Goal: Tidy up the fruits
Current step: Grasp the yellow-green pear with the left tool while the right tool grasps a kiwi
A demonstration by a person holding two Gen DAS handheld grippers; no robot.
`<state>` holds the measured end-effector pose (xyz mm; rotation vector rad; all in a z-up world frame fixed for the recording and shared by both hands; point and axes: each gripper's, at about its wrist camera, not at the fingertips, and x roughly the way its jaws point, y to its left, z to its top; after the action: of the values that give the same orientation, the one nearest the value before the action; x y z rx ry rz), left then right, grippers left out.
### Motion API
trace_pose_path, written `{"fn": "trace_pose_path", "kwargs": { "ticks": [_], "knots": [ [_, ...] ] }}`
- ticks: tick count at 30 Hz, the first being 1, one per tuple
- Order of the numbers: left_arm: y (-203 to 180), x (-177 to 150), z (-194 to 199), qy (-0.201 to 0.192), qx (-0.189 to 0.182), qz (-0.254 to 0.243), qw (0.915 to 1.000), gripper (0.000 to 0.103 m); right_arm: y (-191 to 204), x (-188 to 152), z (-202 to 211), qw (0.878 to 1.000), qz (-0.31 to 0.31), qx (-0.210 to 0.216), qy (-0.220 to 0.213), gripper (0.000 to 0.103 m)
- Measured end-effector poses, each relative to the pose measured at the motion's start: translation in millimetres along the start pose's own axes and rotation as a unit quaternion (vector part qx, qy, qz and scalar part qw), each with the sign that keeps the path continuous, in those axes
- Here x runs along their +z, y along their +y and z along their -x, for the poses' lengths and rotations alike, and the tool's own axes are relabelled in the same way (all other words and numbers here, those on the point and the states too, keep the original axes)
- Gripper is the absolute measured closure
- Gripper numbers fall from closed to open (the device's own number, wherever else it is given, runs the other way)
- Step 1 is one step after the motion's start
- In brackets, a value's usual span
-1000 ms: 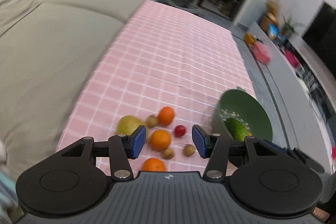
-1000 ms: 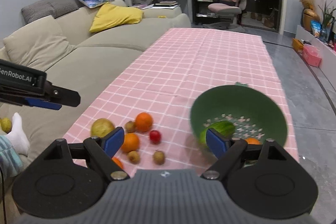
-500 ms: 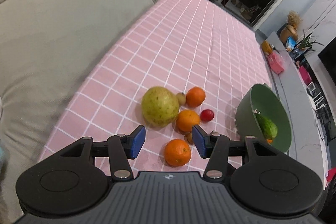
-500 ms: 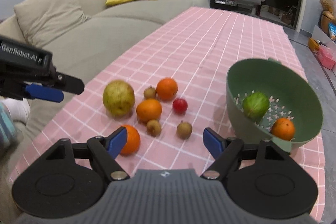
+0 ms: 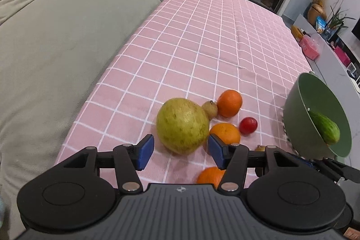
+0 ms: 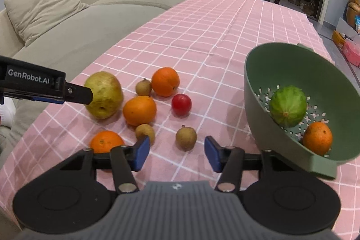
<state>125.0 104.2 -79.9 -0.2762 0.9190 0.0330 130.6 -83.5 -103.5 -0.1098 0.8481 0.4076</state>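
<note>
Near the worktop's (image 5: 220,42) sofa-side edge, we hold our left tongs (image 5: 181,151) open and empty before the pear (image 5: 182,125); our right tongs (image 6: 176,153) gape, empty, beside the colander (image 6: 265,73).

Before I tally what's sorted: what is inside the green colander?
Inside the green colander lie a green striped melon-like fruit and an orange. Its near wall hides part of the floor, so anything smaller there cannot be seen.

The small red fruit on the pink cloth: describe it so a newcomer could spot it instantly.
Start at the green colander, then look left on the checked cloth. The red fruit lies between the colander and the oranges, the only red, glossy piece there.
</note>
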Motion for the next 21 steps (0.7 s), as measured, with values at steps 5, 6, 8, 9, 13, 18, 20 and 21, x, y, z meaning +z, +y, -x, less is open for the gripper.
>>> {"fn": "trace_pose_path", "kwargs": {
  "ticks": [5, 6, 8, 9, 13, 18, 20, 21],
  "knots": [
    [1, 6, -16, -0.002, -0.002, 0.015, 0.9999, 0.033, -3, 1, -15, 1.0, 0.016, -0.012, 0.002, 0.055],
    [1, 7, -18, -0.002, -0.002, 0.018, 0.9998, 0.033, -4, 1, -17, 1.0, 0.016, -0.011, 0.002, 0.056],
    [1, 9, -23, -0.002, -0.003, 0.024, 0.9997, 0.032, -6, 0, -20, 1.0, 0.016, -0.006, 0.002, 0.062],
    [1, 10, -26, 0.0, -0.002, 0.027, 0.9996, 0.03, -7, 1, -22, 1.0, 0.016, -0.003, 0.003, 0.062],
    [3, 13, -31, -0.001, -0.011, 0.042, 0.9991, 0.028, -9, 0, -27, 1.0, 0.012, 0.002, 0.004, 0.062],
    [5, 14, -39, 0.007, -0.025, 0.057, 0.9981, 0.024, -12, -1, -33, 1.0, 0.008, 0.008, 0.009, 0.067],
    [7, 14, -41, 0.007, -0.029, 0.065, 0.9974, 0.023, -13, -1, -35, 1.0, 0.007, 0.01, 0.011, 0.072],
    [7, 15, -42, 0.007, -0.031, 0.07, 0.997, 0.023, -14, -1, -35, 1.0, 0.007, 0.01, 0.011, 0.072]
  ]
}}
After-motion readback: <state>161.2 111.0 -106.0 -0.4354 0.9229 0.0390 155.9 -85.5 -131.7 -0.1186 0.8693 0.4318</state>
